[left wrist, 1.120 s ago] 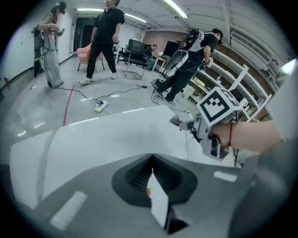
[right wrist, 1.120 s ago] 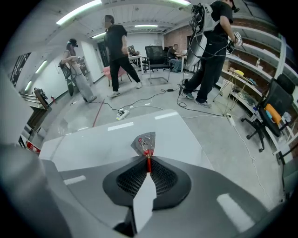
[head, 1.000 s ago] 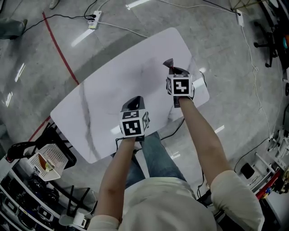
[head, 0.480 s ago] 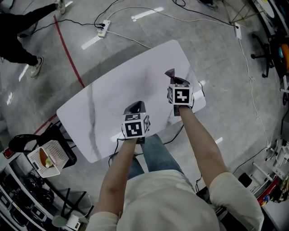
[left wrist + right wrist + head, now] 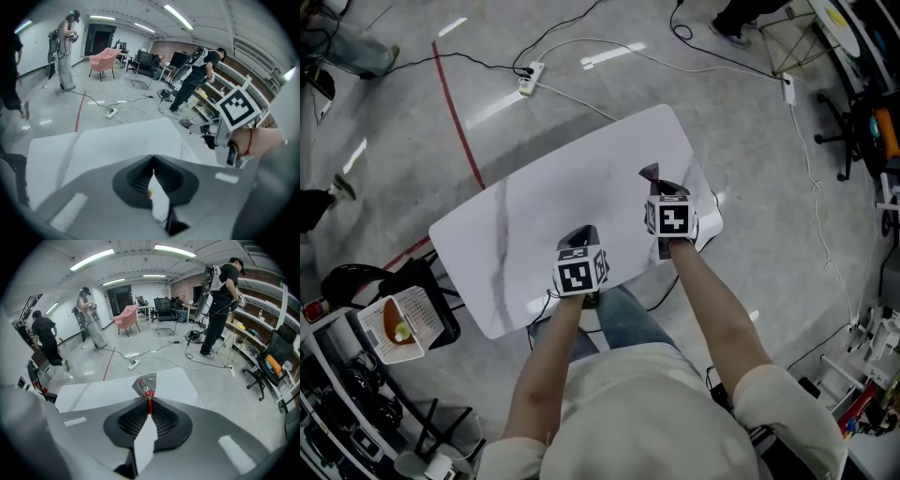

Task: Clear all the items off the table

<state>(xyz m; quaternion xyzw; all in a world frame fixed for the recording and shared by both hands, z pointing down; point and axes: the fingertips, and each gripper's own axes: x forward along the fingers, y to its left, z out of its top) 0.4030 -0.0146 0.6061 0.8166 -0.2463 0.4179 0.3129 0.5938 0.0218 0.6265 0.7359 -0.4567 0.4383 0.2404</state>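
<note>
Over the right part of the white marble table [image 5: 534,202], my right gripper [image 5: 655,181] is shut on a small clear packet [image 5: 650,172] with red print. The right gripper view shows the packet [image 5: 145,383] sticking up from the closed tips [image 5: 149,400], above the table [image 5: 103,392]. My left gripper [image 5: 581,234] hangs over the table's near edge, shut, with nothing visible between its jaws [image 5: 152,160]. From the left gripper view, the right gripper [image 5: 224,133] and its packet [image 5: 186,123] show at the right. I see no other item on the tabletop.
A white basket [image 5: 397,323] with something orange inside sits on a black stand left of the table. A power strip [image 5: 528,79] and cables lie on the floor beyond. An office chair [image 5: 862,122] stands at right. People [image 5: 219,296] stand around the room.
Both grippers have lifted away from the tabletop, and the table looks smaller in the head view. The packet has stayed in the right gripper's jaws. The left gripper stays shut.
</note>
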